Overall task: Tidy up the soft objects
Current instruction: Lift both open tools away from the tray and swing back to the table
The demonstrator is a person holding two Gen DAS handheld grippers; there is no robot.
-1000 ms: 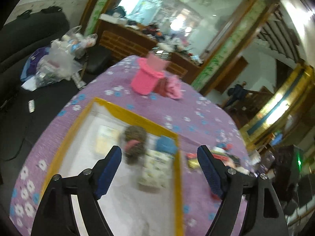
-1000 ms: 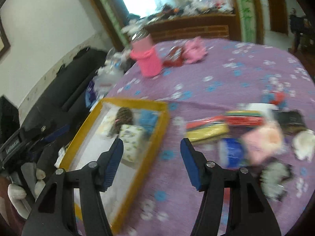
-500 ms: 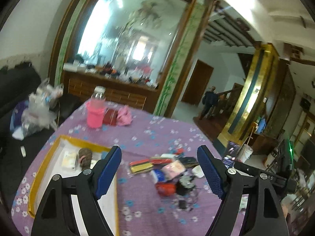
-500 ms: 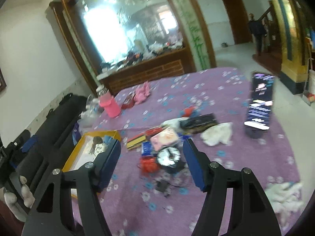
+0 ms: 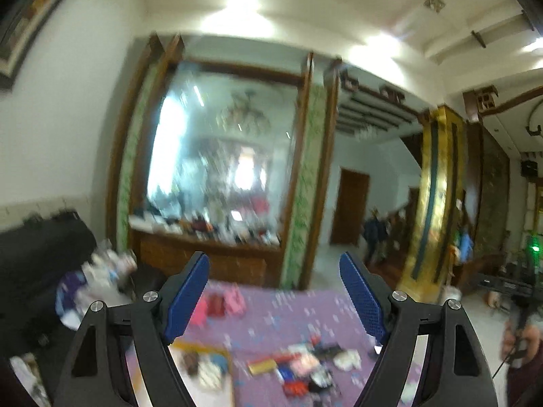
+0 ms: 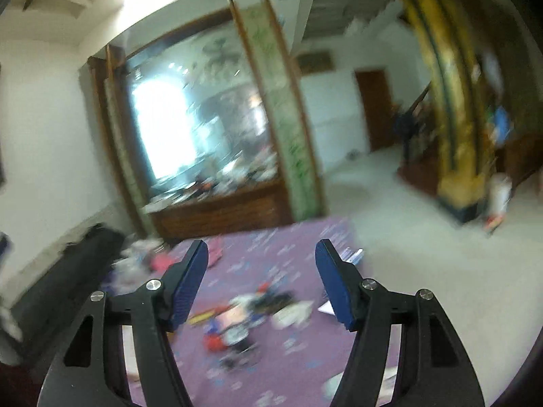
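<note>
Both tools are held high and well back from the purple flowered tablecloth, pointing more at the room than at the work, so nothing lies within reach of either; I judge this a pause between placements, not an approach. The left gripper is spread wide with nothing between its blue pads, and the right gripper is likewise released and empty. In the left view the yellow-rimmed tray sits at about 7 o'clock, partly hidden behind the left finger; blurred soft items, at least two, rest inside, though motion blur forbids a firm count. The unsorted pile lies at 6 o'clock, well apart from the tray, a jumble of red, blue, pink and white pieces too smeared to number; it appears in the right view as well, between the fingers. A white soft lump sits at the pile's 3 o'clock edge. Pink items stand at the cloth's far side, near 12 o'clock, beside the wooden sideboard. One tray, one pile, two grippers.
</note>
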